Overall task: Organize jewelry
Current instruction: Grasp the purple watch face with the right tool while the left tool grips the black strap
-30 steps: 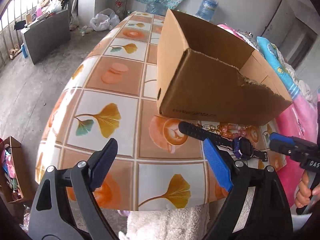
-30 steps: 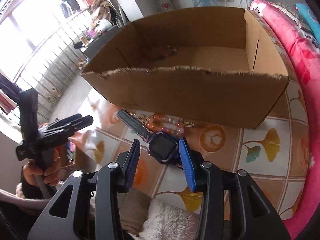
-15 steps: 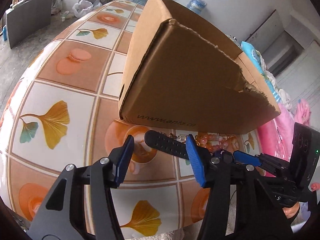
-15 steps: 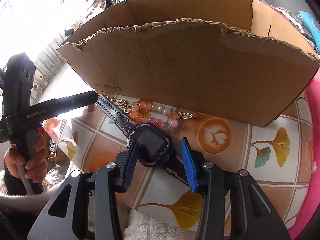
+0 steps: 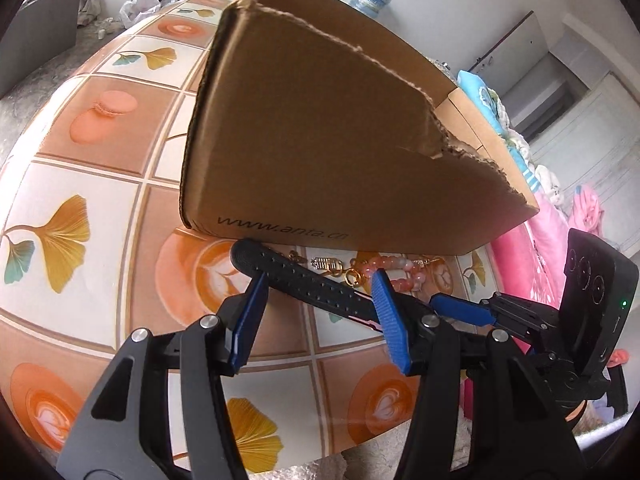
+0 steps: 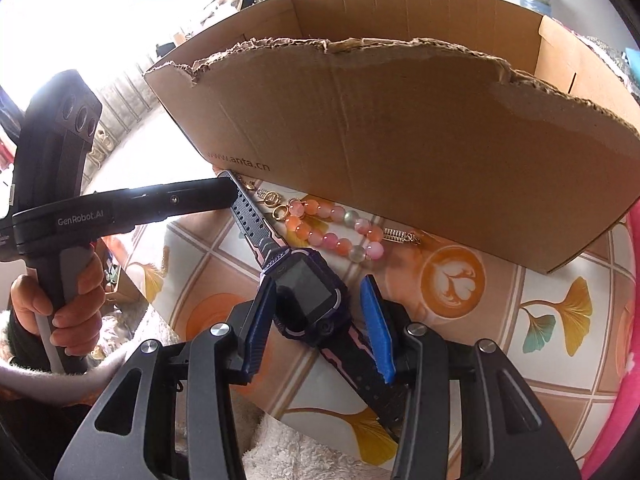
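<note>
Flat on the table (image 5: 100, 160), just before the cardboard box (image 6: 400, 140): the watch (image 6: 308, 296), long axis slanting from the box's near corner back toward the table edge, with the bead bracelet (image 6: 332, 232) between its strap and the box wall.

Around the watch case: the right gripper (image 6: 319, 286), jaws part-way spread and not pinching. One pad right beside the case, the other apart from it with bare table showing between. Strap running out obliquely between the fingers, so a squeeze here looks likely to land across the case's width, slightly skewed.

At the far strap end: the left gripper (image 5: 320, 284), also spread and holding nothing. Strap crossing the gap almost from one pad to the other — nearly along the closing line rather than across it, so probably a poor pinch from this side.

Nearer the watch body, and better squared to it — the right.
</note>
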`<state>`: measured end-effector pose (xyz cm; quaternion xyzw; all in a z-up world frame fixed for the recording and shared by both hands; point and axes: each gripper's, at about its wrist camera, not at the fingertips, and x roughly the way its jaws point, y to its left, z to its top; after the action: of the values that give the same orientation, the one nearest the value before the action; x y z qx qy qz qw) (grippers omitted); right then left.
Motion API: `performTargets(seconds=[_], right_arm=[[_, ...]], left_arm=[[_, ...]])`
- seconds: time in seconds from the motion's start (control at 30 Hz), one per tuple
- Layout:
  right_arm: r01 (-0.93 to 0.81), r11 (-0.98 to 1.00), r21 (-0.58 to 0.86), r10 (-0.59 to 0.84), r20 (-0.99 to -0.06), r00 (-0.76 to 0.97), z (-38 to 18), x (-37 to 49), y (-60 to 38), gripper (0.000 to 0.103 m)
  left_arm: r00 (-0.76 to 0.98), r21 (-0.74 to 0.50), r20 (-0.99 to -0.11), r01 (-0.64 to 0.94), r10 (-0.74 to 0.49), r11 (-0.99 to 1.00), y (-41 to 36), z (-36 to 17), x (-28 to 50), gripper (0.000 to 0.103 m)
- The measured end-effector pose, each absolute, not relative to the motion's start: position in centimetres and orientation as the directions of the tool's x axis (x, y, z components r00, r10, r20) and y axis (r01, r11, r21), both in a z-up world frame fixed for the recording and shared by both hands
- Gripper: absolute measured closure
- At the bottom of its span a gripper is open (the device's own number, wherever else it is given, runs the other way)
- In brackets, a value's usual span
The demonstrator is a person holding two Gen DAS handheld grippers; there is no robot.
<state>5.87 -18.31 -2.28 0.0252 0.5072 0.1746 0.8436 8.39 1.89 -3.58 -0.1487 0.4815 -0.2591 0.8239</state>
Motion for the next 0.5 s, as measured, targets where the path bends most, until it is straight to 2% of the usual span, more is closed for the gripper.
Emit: performTargets(seconds=[0.13,0.27,0.5], right_arm=[[-0.273,0.937,0.219,0.322,-0.845,0.426,-2.6,5.5,-17.5,0.061],[-0.287,0.936,0.202,0.315,-0.844,0.434,-2.5,5.1,-17.4,0.061],[-0.316,0.929,0.195,0.323,-0.843,0.43,-2.6,4.6,-17.0,0.061]], left_arm=[[0.466,-0.436,-0.729,0.249,-0.502,0.865,2.3,-3.0,8.3,0.052],[0.516,-0.39,-0.727,0.233,-0.453,0.891,2.6,-2.8,8.6,0.046],[0.52,-0.37,-0.726,0.256,-0.45,0.893,1.1,-3.5,8.9,0.044]])
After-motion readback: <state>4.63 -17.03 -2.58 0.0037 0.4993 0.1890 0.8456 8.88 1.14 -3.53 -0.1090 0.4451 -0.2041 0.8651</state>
